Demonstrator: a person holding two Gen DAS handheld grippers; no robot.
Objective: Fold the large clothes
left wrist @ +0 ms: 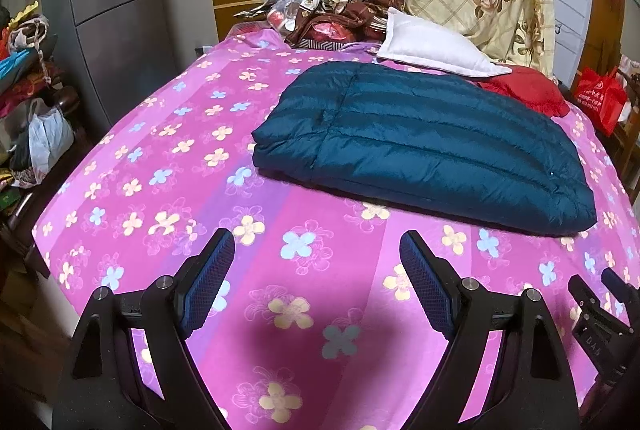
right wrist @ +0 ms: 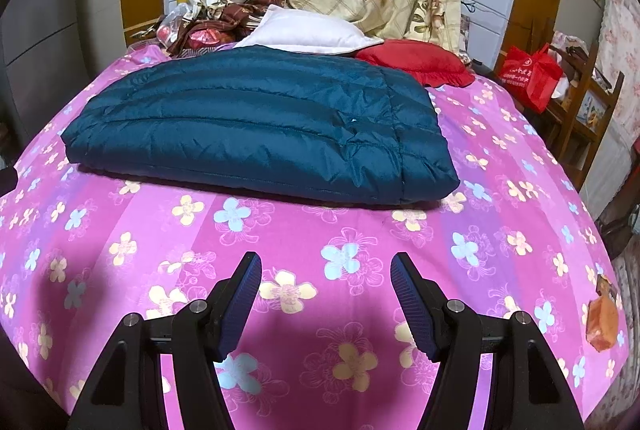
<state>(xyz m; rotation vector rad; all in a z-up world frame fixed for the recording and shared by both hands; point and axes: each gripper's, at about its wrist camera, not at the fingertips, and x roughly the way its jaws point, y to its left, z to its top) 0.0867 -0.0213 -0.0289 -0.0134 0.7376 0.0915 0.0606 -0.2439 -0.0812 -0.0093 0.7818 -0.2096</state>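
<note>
Lying flat on the bed [left wrist: 160, 190], the teal quilted jacket [left wrist: 420, 146] already looks folded into a thick rectangular bundle, its layered edges stacked at the near side. It sits in the middle of the pink flowered sheet, its far edge touching or just overlapping a white pillow [left wrist: 432, 48] and a red cushion [left wrist: 528, 90] behind it (which of the two, touching or overlapping, is hard to settle from these angles).

My reading is that the fold is either finished or one last halving away. If another fold is wanted, the next move calls for both tools to reach forward to the bundle's near corners, pinch through all the puffy layers at once, and carry them across without letting the slippery shell slide apart.

The left hand-held gripper [left wrist: 316, 270] hovers above bare sheet, well short of the jacket, its jaws spread wide and holding nothing. The right hand-held gripper [right wrist: 326, 286] is likewise released, jaws wide apart, empty, poised over the sheet near the jacket's front edge but not touching it. Part of the right tool shows at the lower right edge of the left wrist view, so the two sit close together.
</note>
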